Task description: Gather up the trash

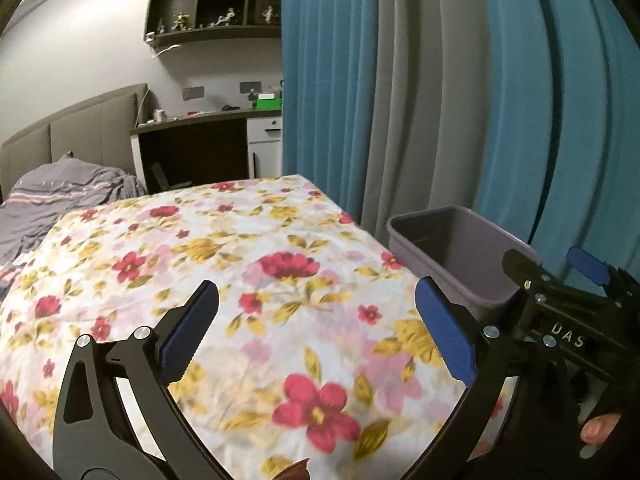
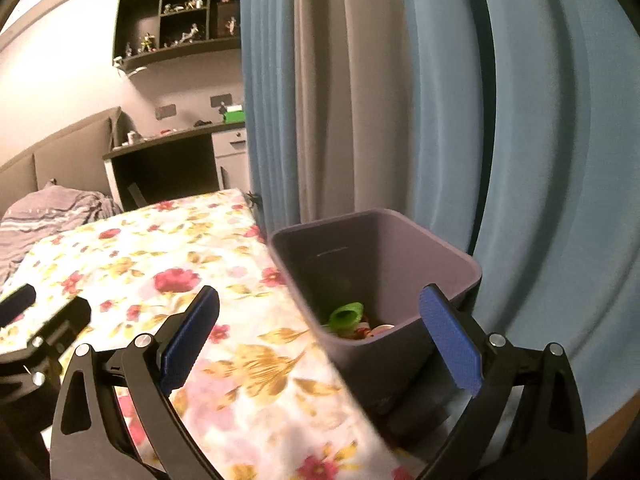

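Note:
A purple-grey trash bin (image 2: 384, 264) stands on the floor beside the bed's right edge; the same bin (image 1: 452, 248) shows at the right of the left wrist view. Inside it lie a green crumpled piece (image 2: 347, 314) and other small trash (image 2: 376, 330). My right gripper (image 2: 320, 332) hangs open just in front of the bin's near rim, nothing between its blue pads. My left gripper (image 1: 316, 320) is open over the floral bedsheet (image 1: 224, 264), empty too. The right gripper (image 1: 560, 280) appears at the right edge of the left wrist view, beside the bin.
Blue and grey curtains (image 1: 400, 80) hang behind the bin. A crumpled grey blanket (image 1: 60, 196) lies at the bed's far left by the headboard (image 1: 80, 128). A desk (image 1: 192, 120) and a wall shelf with figurines (image 1: 216, 4) stand beyond. A fingertip (image 1: 598, 428) shows low right.

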